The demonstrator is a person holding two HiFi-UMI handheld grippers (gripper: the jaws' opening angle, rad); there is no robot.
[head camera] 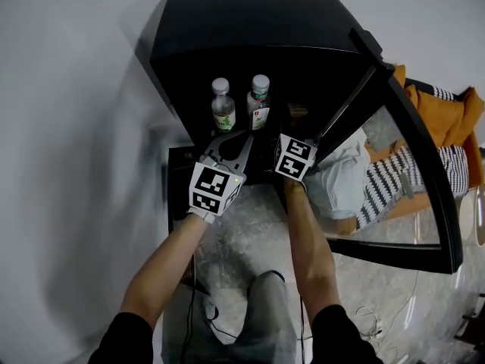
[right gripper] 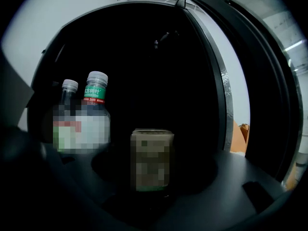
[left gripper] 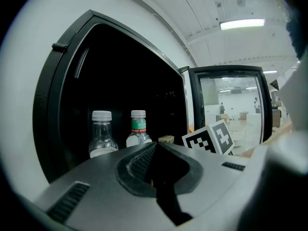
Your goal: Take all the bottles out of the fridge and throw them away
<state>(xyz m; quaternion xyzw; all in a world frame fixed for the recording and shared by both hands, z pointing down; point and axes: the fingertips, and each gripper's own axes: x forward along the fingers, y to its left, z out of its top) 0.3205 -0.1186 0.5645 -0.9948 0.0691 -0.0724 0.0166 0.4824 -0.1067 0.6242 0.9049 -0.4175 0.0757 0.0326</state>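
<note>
Two clear plastic bottles stand side by side in the open black fridge point(head camera: 227, 21): a white-capped one point(head camera: 223, 106) point(left gripper: 102, 134) on the left and one with a green neck label point(head camera: 259, 101) point(left gripper: 138, 129) point(right gripper: 94, 113) on the right. My left gripper point(head camera: 241, 139) point(left gripper: 154, 147) hovers just in front of them, its jaws shut with nothing between them. My right gripper point(right gripper: 154, 179) reaches into the right part of the fridge and stands open. A small carton point(right gripper: 152, 159) point(head camera: 297, 111) shows in the gap between its jaws, untouched.
The fridge's glass door point(head camera: 409, 165) point(left gripper: 231, 109) hangs open to the right. Through it show an orange cloth point(head camera: 447, 116) and a striped fabric point(head camera: 394, 184). A cable point(head camera: 208, 317) lies on the marbled floor by the person's legs.
</note>
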